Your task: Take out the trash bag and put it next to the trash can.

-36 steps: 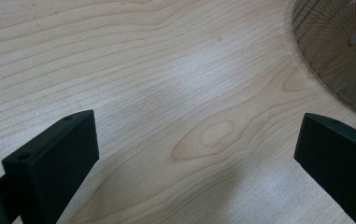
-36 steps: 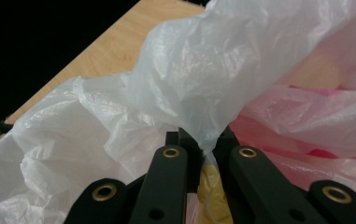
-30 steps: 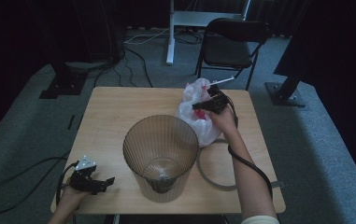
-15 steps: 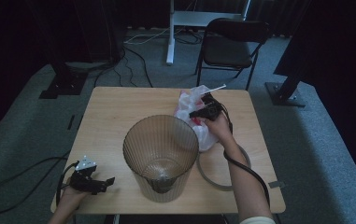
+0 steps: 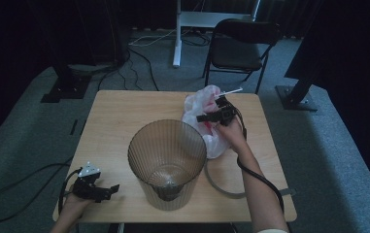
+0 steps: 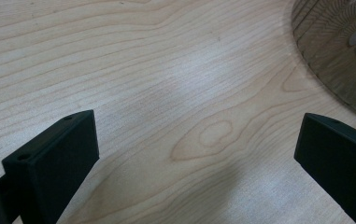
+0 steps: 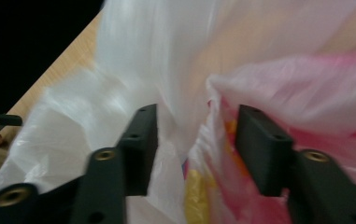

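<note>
a: where is the plastic bag (image 5: 203, 119)?

b: on the table (image 5: 119, 116), at about two o'clock from the big ribbed bin (image 5: 167, 160). it touches the bin's far right side. it is white and see-through, with pink and yellow stuff showing inside.

a: what is the right gripper (image 5: 210, 116) doing?

b: it is right at the bag, near the top. in the right gripper view the jaws are partly open with a fold of the bag (image 7: 203, 93) between them. they are not pinched on it yet, i think. the picture is blurry, so it is hard to be sure.

a: why there?

b: the loose top is easy to pinch, and then the bag can hang from it. i guess the bag goes in the bin, since the bin stands so close with its mouth up.

a: and the left gripper (image 5: 106, 190)?

b: it rests low at the table's near left corner, at about eight o'clock from the bin. its jaws are wide open and hold nothing. it points at the bin (image 6: 339, 46), maybe to steady it.

a: what is the grey band (image 5: 221, 187)?

b: a curved strip lying at four o'clock from the bin.
</note>
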{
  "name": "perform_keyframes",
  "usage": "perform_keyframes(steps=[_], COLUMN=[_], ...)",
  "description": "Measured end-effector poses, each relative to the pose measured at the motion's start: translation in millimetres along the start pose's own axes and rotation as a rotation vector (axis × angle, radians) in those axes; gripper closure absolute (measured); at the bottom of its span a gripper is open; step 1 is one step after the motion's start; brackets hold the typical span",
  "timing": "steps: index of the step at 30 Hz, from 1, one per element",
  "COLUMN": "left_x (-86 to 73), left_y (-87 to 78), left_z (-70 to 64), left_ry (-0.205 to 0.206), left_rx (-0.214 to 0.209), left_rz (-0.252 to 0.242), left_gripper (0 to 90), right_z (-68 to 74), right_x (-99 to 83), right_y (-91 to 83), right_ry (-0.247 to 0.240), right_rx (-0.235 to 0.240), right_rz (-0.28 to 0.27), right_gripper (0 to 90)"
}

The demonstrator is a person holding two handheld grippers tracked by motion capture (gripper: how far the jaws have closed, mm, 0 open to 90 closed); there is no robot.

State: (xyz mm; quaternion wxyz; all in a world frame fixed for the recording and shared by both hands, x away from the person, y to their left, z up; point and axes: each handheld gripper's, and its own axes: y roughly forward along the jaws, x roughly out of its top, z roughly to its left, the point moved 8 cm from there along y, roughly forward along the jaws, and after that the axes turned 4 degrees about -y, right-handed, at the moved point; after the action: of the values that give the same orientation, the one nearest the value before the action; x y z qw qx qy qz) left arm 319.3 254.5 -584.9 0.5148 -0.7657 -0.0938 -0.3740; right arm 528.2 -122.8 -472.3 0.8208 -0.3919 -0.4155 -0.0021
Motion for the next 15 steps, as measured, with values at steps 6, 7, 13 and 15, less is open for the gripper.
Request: perform_keyframes(steps=[6,7,13,15], left_x=[-0.2,-0.2,0.0,-0.1], left_y=[0.2,0.2,0.4,0.4], left_z=[0.0,0.0,-0.3,-0.3], left_ry=[-0.003,-0.004,-0.003,-0.004], left_rx=[-0.001,-0.001,-0.001,-0.001], left_rz=[0.002,0.002,0.002,0.003], left_gripper=[0.0,0.0,0.0,0.0], right_z=[-0.2,0.7,0.2,-0.1], right_x=[0.1,-0.2,2.7,2.9], right_y=[-11.3,-13.0,-25.8,-31.7], right_ry=[0.010,0.007,0.027,0.029], right_rx=[0.000,0.012,0.001,-0.002], right_rz=[-0.031,-0.037,-0.104,-0.128], right_gripper=[12.2,11.2,11.1,11.1])
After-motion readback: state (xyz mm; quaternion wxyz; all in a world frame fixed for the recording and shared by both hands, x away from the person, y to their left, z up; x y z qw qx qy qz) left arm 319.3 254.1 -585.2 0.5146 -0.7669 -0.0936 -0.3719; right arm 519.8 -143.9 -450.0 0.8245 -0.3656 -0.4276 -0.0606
